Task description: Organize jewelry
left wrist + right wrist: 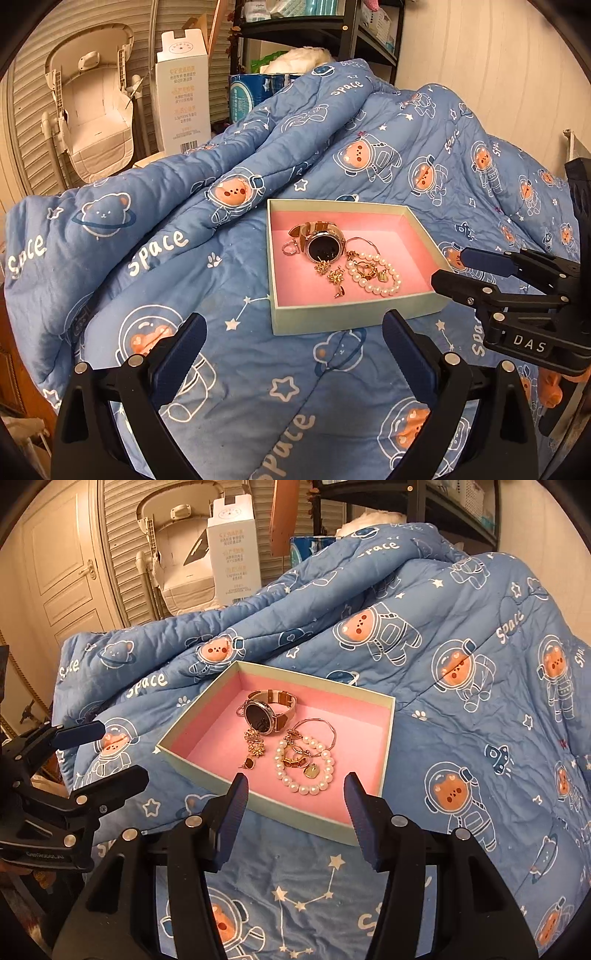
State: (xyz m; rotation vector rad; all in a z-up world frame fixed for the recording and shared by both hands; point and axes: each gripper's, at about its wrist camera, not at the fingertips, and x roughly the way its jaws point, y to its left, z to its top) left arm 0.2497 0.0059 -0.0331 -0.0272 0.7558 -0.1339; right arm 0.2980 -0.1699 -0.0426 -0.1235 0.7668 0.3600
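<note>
Both tools hang empty: the left gripper (pixel 294 334) spread wide near the box (pixel 354 319), the right gripper (pixel 295 794) spread at its near rim. Inside, tangled jewelry risks snagging: lifting the pearl bracelet (pixel 306 765) could drag the rings. The watch (pixel 266 712) lies dial-up, strap running left-right.

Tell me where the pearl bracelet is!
The pearl bracelet lies inside the pink-lined box on the blue quilt, near the box's front edge. Gold charms sit inside its loop, and the watch is just behind it.
</note>
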